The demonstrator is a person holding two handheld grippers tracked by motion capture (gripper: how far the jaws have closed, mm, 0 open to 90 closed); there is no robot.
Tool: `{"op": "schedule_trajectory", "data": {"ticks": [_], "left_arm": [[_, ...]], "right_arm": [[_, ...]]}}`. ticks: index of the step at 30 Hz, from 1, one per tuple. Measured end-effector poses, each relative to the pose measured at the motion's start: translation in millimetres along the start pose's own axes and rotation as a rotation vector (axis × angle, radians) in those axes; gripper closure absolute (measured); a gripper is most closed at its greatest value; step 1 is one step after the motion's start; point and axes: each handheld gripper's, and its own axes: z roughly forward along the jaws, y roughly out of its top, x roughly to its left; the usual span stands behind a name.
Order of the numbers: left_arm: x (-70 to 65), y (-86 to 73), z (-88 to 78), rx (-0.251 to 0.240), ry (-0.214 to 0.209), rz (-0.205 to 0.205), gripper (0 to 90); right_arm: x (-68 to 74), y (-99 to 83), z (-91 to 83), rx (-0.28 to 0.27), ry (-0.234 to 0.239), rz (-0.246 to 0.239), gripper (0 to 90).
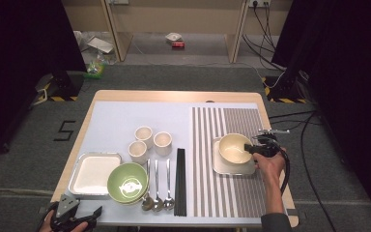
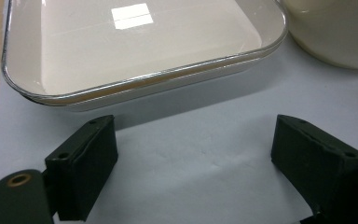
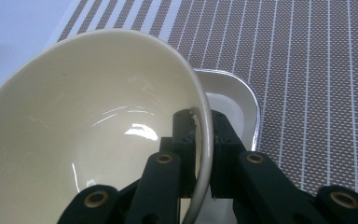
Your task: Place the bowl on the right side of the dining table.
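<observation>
Now the cream bowl is pinched at its rim by the right gripper, tilted, mouth turned leftward over the white tray, while the left gripper's fingers are held wide.

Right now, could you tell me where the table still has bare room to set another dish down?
The pale blue mat is bare behind the three cups, to the far edge. The striped mat is free between the chopsticks and the square plate. It is crowded around the green bowl, spoons and tray.
</observation>
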Motion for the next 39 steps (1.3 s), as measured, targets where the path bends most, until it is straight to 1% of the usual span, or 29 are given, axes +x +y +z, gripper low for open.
{"op": "schedule_trajectory", "data": {"ticks": [2,8,11,14,22,31,36,37,39], "left_arm": [[0.0,0.0,0.0,0.0,0.0,0.0,13.3],[0.1,0.1,0.0,0.001,-0.001,0.0,13.3],[0.0,0.0,0.0,0.0,0.0,0.0,13.3],[0.1,0.0,0.1,0.0,-0.003,0.0,13.3],[0.1,0.1,0.0,0.001,-0.002,0.0,13.3],[0.1,0.2,0.0,0.002,0.0,0.0,13.3],[0.1,0.0,0.0,0.001,-0.001,0.0,13.3],[0.0,0.2,0.1,0.001,0.0,0.0,13.3],[0.0,0.0,0.0,0.0,0.0,0.0,13.2]], "right_arm": [[0.4,-0.6,-0.3,-0.001,-0.001,0.009,83.7],[0.3,-1.6,-1.1,-0.001,-0.001,0.011,83.6],[0.1,-2.0,-0.9,-0.009,-0.001,-0.003,83.6],[0.4,-2.0,-1.0,-0.009,-0.004,0.0,83.4],[1.8,-3.2,-2.3,-0.005,-0.026,-0.03,82.9],[3.2,-3.1,-2.4,-0.002,-0.031,-0.024,83.2],[3.6,-4.0,-2.8,-0.002,-0.033,-0.041,83.1],[3.7,-4.1,-2.8,-0.003,-0.033,-0.035,82.8],[3.8,-4.0,-3.7,-0.004,-0.032,-0.006,77.0]]}}
